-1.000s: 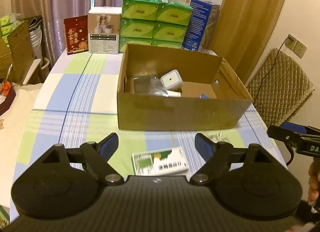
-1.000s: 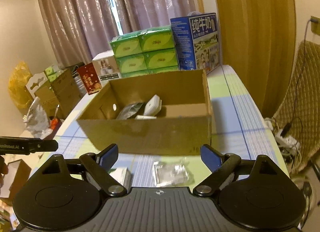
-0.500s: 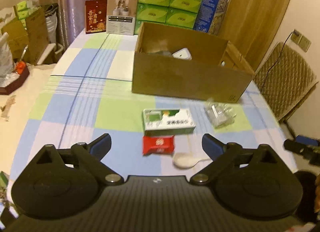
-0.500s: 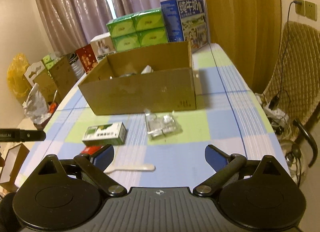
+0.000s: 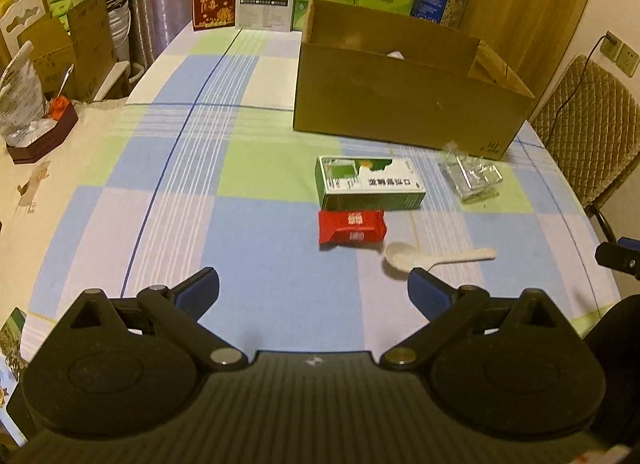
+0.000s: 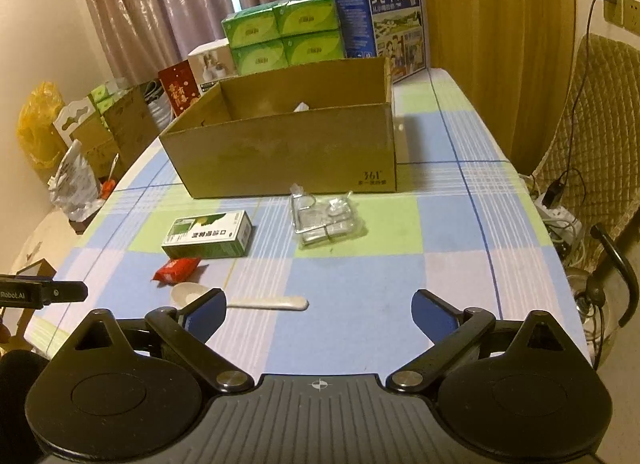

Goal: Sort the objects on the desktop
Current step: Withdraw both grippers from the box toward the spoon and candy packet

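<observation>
Four loose items lie on the checked blue, green and white tablecloth [image 5: 248, 223], all in front of the open brown cardboard box [image 5: 404, 111]: a green and white rectangular carton [image 5: 370, 183], a red foil snack packet [image 5: 352, 227] touching the carton's near edge, a white ceramic spoon [image 5: 436, 255] just beside the packet, and a clear plastic bag of metal hardware [image 6: 327, 219] nearest the box wall. At least one white object already sits inside the box; little of it shows over the rim.

Tool state: the left gripper [image 5: 314, 290] is spread wide with nothing between its fingers. The right gripper [image 6: 318, 310] is likewise spread wide and empty; its left finger overlaps the spoon's bowl in the right wrist view, but contact cannot be confirmed.

Step in hand: both tools are released and poised over the near edge of the table, facing the four items. This reads as the approach to the next pick; the sorting is judged partly done.

Next move: select one item per gripper. The spoon and packet lie closest. The spoon is low and flat, so the fingers should straddle its handle across the narrow width. The packet is soft and should be pinched across its short side. Keep the two tools apart, since the items are clustered.
</observation>
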Demonstrator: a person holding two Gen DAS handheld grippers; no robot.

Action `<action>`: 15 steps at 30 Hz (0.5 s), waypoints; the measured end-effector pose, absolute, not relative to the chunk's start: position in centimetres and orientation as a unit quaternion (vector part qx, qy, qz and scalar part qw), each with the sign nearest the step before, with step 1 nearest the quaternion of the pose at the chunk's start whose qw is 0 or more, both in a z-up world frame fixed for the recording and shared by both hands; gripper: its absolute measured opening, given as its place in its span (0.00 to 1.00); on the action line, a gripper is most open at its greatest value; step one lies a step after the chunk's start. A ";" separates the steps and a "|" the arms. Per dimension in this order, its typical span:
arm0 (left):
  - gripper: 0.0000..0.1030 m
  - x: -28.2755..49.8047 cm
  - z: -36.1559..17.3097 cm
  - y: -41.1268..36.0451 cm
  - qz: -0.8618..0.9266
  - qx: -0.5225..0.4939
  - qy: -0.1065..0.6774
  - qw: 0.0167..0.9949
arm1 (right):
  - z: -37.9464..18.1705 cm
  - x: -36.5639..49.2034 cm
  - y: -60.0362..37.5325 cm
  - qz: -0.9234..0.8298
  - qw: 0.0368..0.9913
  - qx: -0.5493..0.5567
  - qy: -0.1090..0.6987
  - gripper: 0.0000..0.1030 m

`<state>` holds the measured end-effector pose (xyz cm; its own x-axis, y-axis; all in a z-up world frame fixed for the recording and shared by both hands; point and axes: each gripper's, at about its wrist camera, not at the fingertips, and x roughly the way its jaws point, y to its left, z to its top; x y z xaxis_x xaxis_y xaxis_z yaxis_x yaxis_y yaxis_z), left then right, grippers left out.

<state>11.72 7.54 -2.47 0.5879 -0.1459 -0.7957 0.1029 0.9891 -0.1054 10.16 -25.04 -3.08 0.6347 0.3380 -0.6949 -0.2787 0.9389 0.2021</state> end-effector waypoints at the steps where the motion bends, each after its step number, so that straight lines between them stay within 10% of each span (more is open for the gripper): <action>1: 0.96 11.7 -2.6 7.6 -0.070 -0.024 0.450 0.890 | -3.2 10.2 -25.0 0.171 0.903 0.038 0.393 0.94; 15: 0.96 11.5 -4.2 7.1 -0.074 -0.014 0.462 0.884 | -3.9 10.8 -23.5 0.192 0.894 -0.002 0.405 0.94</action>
